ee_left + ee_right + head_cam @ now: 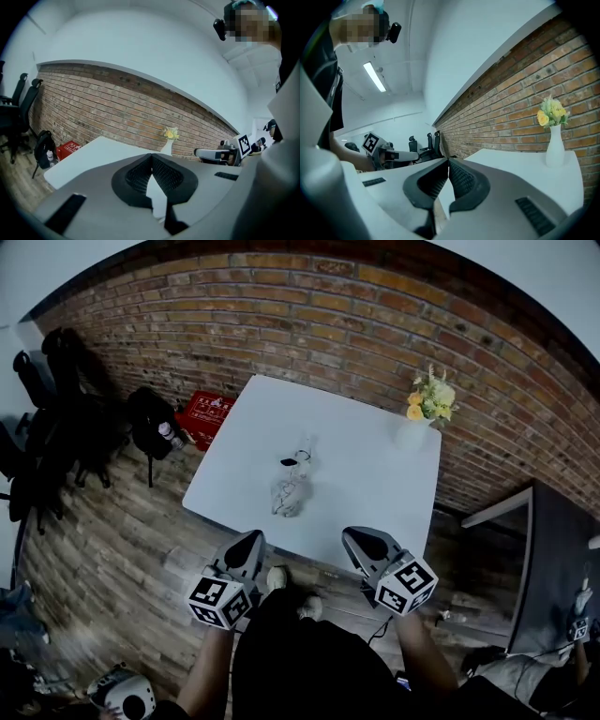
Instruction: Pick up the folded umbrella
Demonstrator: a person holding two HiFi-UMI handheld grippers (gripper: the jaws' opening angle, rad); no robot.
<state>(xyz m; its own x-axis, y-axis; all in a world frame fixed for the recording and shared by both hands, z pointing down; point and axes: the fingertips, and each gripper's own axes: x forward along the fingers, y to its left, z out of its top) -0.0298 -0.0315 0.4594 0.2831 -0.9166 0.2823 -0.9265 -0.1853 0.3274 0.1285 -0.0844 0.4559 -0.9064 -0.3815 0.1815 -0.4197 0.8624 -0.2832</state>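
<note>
The folded umbrella [290,487], pale and patterned with a dark end, lies near the middle of the white table [361,474]. Both grippers hover at the table's near edge, short of the umbrella and apart from it. My left gripper [254,538] is shut with nothing in it, and in the left gripper view its tips [151,155] meet. My right gripper [351,534] is also shut and empty, its tips [448,161] touching in the right gripper view. The umbrella does not show in either gripper view.
A white vase of yellow flowers [418,415] stands at the table's far right corner, also seen as the vase [554,136]. Black chairs [56,418], a dark backpack [150,423] and a red crate [206,412] sit left of the table. A dark desk [562,549] is on the right.
</note>
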